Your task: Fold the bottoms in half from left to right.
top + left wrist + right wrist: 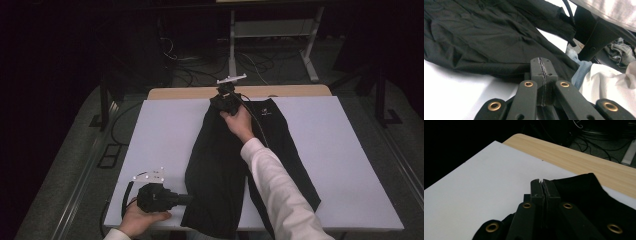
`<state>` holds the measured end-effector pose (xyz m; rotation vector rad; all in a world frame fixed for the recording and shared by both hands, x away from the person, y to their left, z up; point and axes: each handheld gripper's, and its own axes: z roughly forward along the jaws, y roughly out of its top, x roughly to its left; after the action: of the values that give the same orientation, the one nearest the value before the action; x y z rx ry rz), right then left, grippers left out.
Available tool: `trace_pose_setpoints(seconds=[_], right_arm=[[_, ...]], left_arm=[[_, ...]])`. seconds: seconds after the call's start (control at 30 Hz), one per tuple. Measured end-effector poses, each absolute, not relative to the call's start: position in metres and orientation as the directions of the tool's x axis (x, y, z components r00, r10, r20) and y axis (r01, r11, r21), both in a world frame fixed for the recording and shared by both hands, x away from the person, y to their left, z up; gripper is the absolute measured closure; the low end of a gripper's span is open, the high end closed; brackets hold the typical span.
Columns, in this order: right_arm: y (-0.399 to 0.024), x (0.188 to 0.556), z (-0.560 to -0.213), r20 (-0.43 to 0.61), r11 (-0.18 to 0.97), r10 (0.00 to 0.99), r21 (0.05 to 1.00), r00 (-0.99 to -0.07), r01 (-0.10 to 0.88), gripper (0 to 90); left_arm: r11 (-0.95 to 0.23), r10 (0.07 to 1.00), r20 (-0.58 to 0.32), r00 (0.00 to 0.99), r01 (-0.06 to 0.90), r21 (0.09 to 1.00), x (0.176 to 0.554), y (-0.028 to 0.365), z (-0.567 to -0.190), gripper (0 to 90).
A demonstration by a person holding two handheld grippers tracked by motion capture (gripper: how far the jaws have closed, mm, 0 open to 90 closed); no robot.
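Already the black garment (235, 165) is laid lengthwise on the white board (165, 135), one half folded over. Its far edge is pinched by the right gripper (223, 103), its near hem by the left gripper (187, 199). Further folding is judged left.

- I count one black garment (225, 165).
- I count one white board (165, 135).
- I count one wooden table (185, 93).
- I count two grippers: left (187, 199), right (221, 104).
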<state>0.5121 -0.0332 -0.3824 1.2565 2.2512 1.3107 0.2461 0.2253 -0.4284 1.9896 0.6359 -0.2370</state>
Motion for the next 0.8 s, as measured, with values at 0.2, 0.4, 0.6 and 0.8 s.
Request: trace_pose_setpoints(seconds=[0.2,0.4,0.6,0.8], right_arm=[[-0.045,0.513,-0.378,0.191,0.218,0.787,0.803,-0.586,0.554,86.6],[-0.054,0.512,-0.376,0.195,0.21,0.793,0.802,-0.577,0.56,86.6],[-0.064,0.51,-0.369,0.181,0.217,0.797,0.804,-0.576,0.554,86.6],[-0.078,0.511,-0.367,0.191,0.202,0.806,0.801,-0.561,0.564,86.6]], left_arm=[[-0.368,0.31,-0.41,0.858,0.506,0.781,0.242,0.217,-0.424,89.3],[-0.388,0.235,-0.385,0.892,0.45,0.804,0.237,0.199,-0.422,89.3],[-0.383,0.164,-0.389,0.907,0.422,0.822,0.236,0.179,-0.419,89.3],[-0.392,0.103,-0.373,0.922,0.383,0.837,0.232,0.161,-0.414,89.2]])
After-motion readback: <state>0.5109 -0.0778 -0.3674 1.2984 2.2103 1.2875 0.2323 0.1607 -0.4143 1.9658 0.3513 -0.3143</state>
